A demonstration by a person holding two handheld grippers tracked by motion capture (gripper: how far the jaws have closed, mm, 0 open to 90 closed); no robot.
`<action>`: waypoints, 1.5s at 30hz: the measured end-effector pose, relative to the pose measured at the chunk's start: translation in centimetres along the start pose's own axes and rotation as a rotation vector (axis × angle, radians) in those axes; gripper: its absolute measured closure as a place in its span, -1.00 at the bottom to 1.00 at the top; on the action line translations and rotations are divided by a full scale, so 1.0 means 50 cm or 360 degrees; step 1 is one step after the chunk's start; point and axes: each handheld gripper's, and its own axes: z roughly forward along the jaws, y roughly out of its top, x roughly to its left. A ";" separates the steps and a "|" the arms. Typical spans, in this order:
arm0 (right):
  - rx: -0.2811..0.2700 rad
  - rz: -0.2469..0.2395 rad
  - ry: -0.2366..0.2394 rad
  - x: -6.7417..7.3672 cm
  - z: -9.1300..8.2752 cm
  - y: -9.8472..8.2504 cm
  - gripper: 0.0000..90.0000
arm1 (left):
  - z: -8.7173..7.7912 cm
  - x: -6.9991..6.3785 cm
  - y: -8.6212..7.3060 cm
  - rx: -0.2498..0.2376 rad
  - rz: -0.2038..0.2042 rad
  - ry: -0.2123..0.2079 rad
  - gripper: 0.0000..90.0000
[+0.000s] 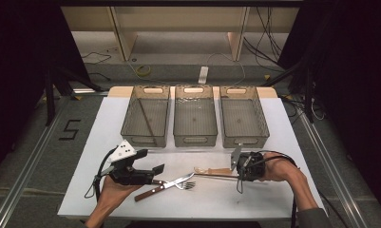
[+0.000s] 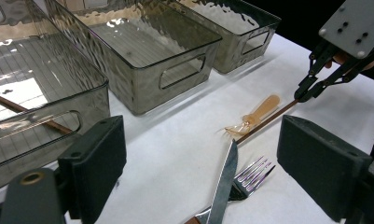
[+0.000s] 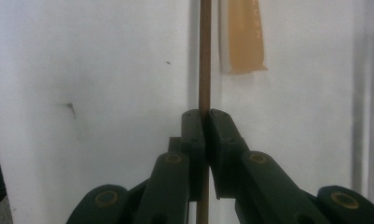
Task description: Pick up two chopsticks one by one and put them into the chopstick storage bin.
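Surface: white matte table cover [image 1: 107, 142], dark floor around, "5" taped at left.
Left gripper [image 1: 152, 175]: black pads spread, nothing between, over knife [image 2: 222, 182] and fork [image 2: 254, 175], shiny steel, knife's wood handle.
Right gripper [image 3: 204, 121]: clenched on thin brown chopstick [image 3: 204, 56] lying on table.
Beside chopstick: translucent amber plastic spoon [image 2: 257, 114].
Far: three smoky ribbed plastic bins [image 1: 195, 121]; left one holds a second stick.

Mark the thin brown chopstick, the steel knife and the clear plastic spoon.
thin brown chopstick [image 3: 204, 56], right gripper view, bare shaft above the closed jaws
steel knife [image 2: 225, 179], left gripper view, middle of the blade
clear amber plastic spoon [image 2: 261, 109], left gripper view, on the handle
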 end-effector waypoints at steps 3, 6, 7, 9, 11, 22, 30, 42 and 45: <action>-0.0019 0.0022 0.0004 0.001 -0.008 -0.005 0.91 | 0.000 0.000 0.000 -0.0001 -0.0001 0.0000 -0.66; -0.0037 0.0050 -0.0023 -0.001 -0.013 -0.009 0.91 | 0.000 -0.001 0.000 -0.0004 0.0000 -0.0002 -0.66; -0.0054 0.0061 -0.0019 -0.002 -0.017 -0.012 0.91 | 0.000 -0.001 0.000 -0.0006 0.0000 -0.0002 -0.66; -0.0084 0.0071 -0.0021 -0.003 -0.024 -0.016 0.91 | 0.000 -0.001 0.000 -0.0006 -0.0004 -0.0003 -0.66; -0.0129 0.0089 -0.0024 -0.004 -0.033 -0.018 0.91 | 0.000 0.000 0.001 -0.0008 -0.0010 -0.0006 -0.66; -0.0438 0.0275 -0.0088 -0.012 -0.068 -0.007 0.91 | 0.008 -0.006 0.001 -0.0008 -0.0047 -0.0051 -0.66; -0.0631 0.0513 -0.0063 -0.018 -0.079 0.017 0.90 | 0.038 -0.023 0.010 0.0003 -0.0116 -0.0163 -0.66; -0.0792 0.0594 -0.0048 0.003 -0.088 0.068 0.90 | 0.080 -0.031 0.029 0.0002 -0.0246 -0.0255 -0.63; -0.0838 0.0600 -0.0057 0.008 -0.091 0.079 0.90 | 0.086 -0.028 0.035 -0.0014 -0.0267 -0.0260 -0.62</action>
